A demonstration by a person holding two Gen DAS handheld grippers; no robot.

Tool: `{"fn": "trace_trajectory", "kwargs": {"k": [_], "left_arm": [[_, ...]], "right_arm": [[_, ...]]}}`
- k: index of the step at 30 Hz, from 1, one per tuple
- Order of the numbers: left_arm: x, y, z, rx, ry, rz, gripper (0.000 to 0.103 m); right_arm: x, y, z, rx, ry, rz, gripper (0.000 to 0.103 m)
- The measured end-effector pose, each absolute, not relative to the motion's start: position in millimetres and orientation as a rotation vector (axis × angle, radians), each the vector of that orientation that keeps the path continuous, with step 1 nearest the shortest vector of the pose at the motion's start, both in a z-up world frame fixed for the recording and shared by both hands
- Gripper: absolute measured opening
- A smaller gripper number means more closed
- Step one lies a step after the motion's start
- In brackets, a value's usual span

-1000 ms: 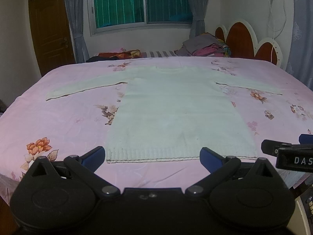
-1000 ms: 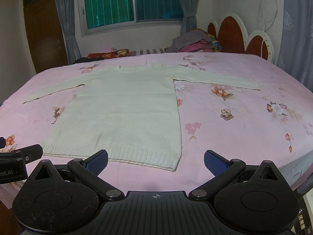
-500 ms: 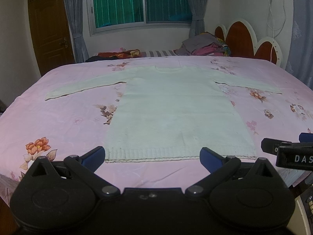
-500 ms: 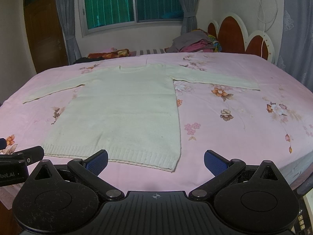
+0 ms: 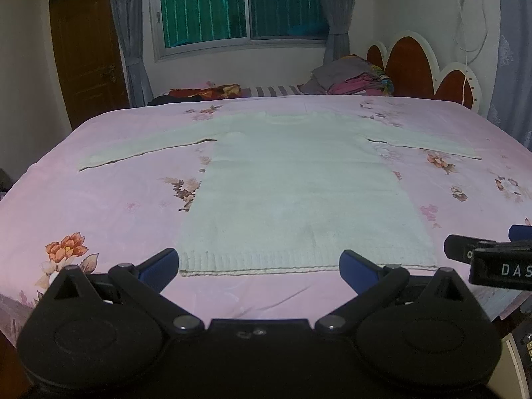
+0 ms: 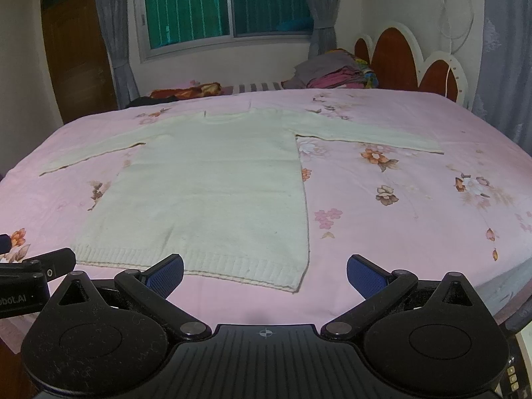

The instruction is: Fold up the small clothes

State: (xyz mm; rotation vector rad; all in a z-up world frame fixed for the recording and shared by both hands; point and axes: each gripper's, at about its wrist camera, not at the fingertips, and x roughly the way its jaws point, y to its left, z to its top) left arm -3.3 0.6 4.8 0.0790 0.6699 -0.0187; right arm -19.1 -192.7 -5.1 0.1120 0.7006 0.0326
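Note:
A cream knit sweater [image 5: 299, 193] lies flat on the pink floral bedspread [image 5: 99, 199], sleeves spread left and right, ribbed hem toward me. It also shows in the right wrist view [image 6: 212, 193]. My left gripper [image 5: 259, 264] is open and empty, hovering just short of the hem. My right gripper [image 6: 265, 271] is open and empty, near the hem's right corner. The right gripper shows at the right edge of the left wrist view [image 5: 488, 259]; the left gripper shows at the left edge of the right wrist view [image 6: 36, 266].
A pile of folded clothes [image 5: 352, 78] sits at the far right by the headboard [image 5: 425, 69]. Dark and patterned cloth [image 5: 199, 93] lies at the far edge. A door [image 5: 86, 53] and a window [image 5: 239, 3] are behind the bed.
Both grippers have barely shifted; the sweater sits very slightly lower in view. Jaws stay open.

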Motion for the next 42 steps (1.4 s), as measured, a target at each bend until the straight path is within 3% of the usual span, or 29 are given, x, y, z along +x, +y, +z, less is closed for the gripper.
{"fn": "trace_trajectory", "kwargs": {"k": [42], "left_arm": [[-1.0, 3.0, -0.4, 0.099, 0.687, 0.019, 0.103]], "right_arm": [[-15.1, -192.8, -2.2, 0.106, 0.699, 0.036, 0.103]]}}
